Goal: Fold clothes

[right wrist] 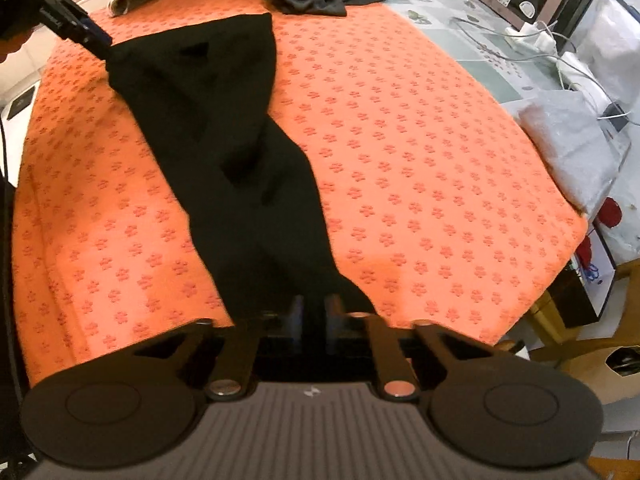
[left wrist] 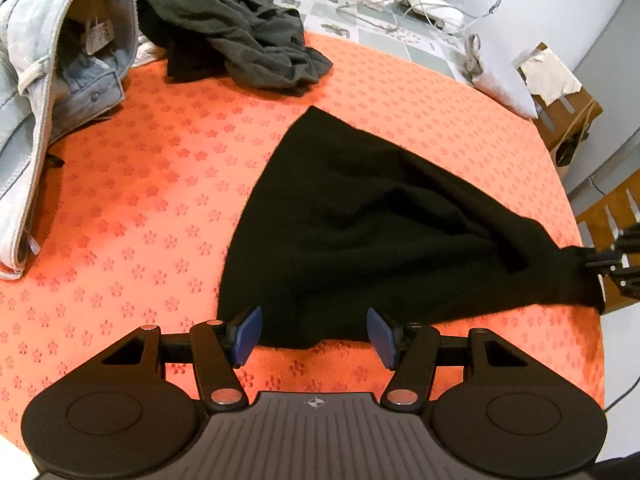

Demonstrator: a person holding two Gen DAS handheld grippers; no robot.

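Black garment (left wrist: 360, 216) stretched on the orange cloth (left wrist: 140, 200).
Right gripper (right wrist: 312, 316) pinches its end; left gripper (left wrist: 314, 332), fingers spread, straddles the hem; pulling may bunch it.

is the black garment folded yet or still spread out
Not neatly folded: the black garment lies twisted and stretched on the orange cloth.

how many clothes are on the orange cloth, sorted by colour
black: 1, the black garment stretched across the orange cloth, one end pinched in the right tool
dark grey: 1, the crumpled grey garment at the far edge
light blue denim: 1, the denim piece at the far left
total: 3
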